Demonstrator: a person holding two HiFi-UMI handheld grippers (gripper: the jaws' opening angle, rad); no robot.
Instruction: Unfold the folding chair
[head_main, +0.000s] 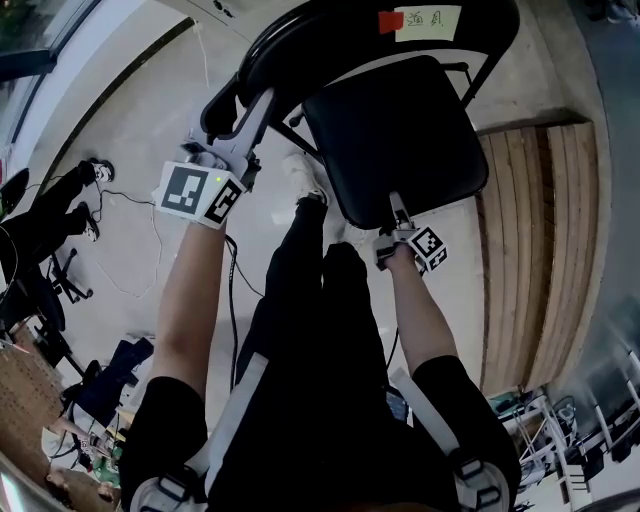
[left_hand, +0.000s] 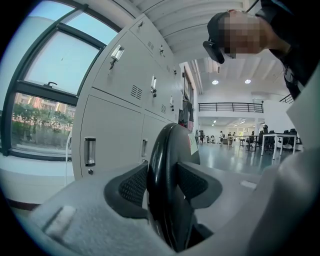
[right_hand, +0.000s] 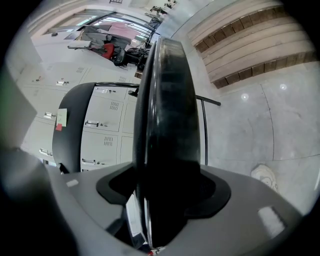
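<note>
Grey lockers (left_hand: 125, 110) with metal handles line the wall beside a large window (left_hand: 45, 95). Beyond them a bright hall holds tables (left_hand: 275, 137) under a railed balcony (left_hand: 230, 106) and ceiling lights (left_hand: 215, 82). In the head view a slatted wooden platform (head_main: 540, 250) lies on the pale floor (head_main: 130, 120) at the right, black office chairs (head_main: 45, 235) and a thin cable (head_main: 130, 196) sit at the left, a pegboard (head_main: 25, 395) shows at the lower left corner and a metal rack (head_main: 560, 440) at the lower right.
</note>
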